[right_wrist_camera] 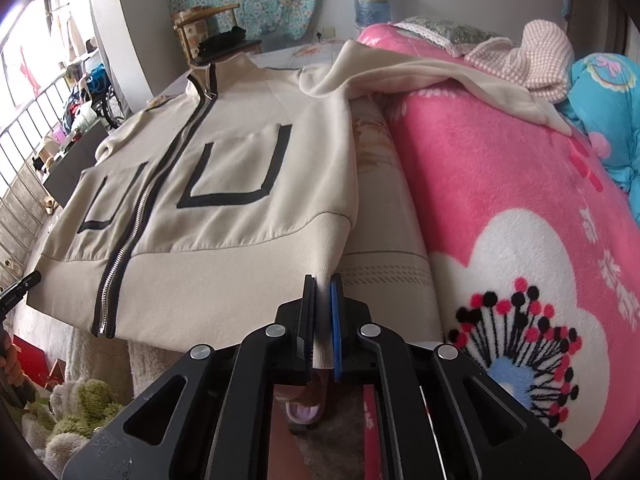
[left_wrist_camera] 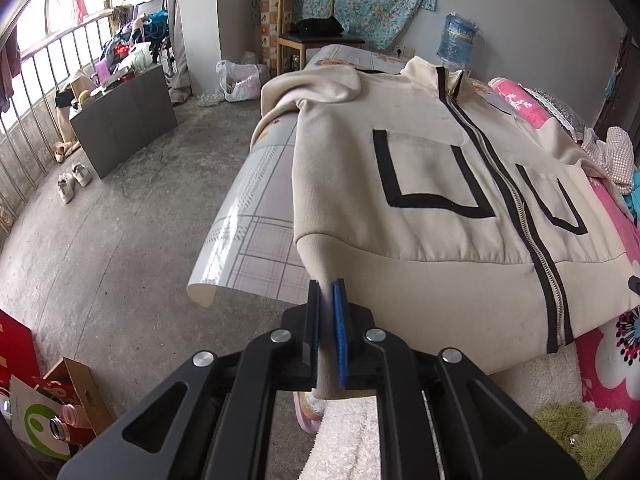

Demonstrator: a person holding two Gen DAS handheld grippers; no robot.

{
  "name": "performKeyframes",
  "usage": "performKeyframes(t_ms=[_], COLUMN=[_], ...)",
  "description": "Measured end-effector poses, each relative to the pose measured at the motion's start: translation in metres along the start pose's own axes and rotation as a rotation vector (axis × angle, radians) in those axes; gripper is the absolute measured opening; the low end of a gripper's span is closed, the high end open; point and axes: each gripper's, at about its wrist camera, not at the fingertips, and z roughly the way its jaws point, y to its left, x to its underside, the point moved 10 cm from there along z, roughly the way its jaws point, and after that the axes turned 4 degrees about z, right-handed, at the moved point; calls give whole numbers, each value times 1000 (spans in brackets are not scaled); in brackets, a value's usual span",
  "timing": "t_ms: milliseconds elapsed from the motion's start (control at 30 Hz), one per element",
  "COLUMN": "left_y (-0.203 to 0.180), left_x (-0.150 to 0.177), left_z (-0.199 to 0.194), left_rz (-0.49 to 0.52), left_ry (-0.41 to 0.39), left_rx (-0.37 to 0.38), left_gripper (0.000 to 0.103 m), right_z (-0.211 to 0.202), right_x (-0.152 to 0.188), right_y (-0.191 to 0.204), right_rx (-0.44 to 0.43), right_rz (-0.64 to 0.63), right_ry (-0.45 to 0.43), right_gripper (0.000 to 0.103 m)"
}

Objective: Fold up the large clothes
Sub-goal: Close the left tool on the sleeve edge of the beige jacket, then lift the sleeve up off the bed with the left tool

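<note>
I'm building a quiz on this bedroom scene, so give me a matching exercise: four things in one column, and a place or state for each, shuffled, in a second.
Things:
1. cream jacket
2. water jug
3. white shoes
4. left gripper

Places or states:
A. on the concrete floor, near the railing
B. lying front up, zipped closed
C. shut on a corner of the hem
D. standing by the far wall

Pairs: 1-B, 2-D, 3-A, 4-C
</note>
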Motion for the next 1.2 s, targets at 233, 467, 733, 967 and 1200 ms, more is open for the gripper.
performKeyframes(t_ms=[233, 467, 733, 967, 1200], left_y=[28, 83, 161, 191, 183], left_x=[-8, -51, -115, -98, -77], left_z=[-16, -13, 57, 187, 280], left_rz=[-90, -244, -590, -1043, -1298], left_ry=[-49, -99, -41, 253, 483], left_rx=[63, 75, 315, 630, 790], left_gripper=[35, 58, 71, 71, 73], right_z=[-24, -21, 24, 93, 142], right_x=[-16, -62, -106, -105, -95], right_y=[-7, 69, 217, 285, 291], right_rx=[66, -107, -287, -267, -205], right_rz=[-39, -138, -345, -444, -426], right_ry=[-60, -81, -20, 90, 204], right_gripper=[64, 86, 90, 90, 90])
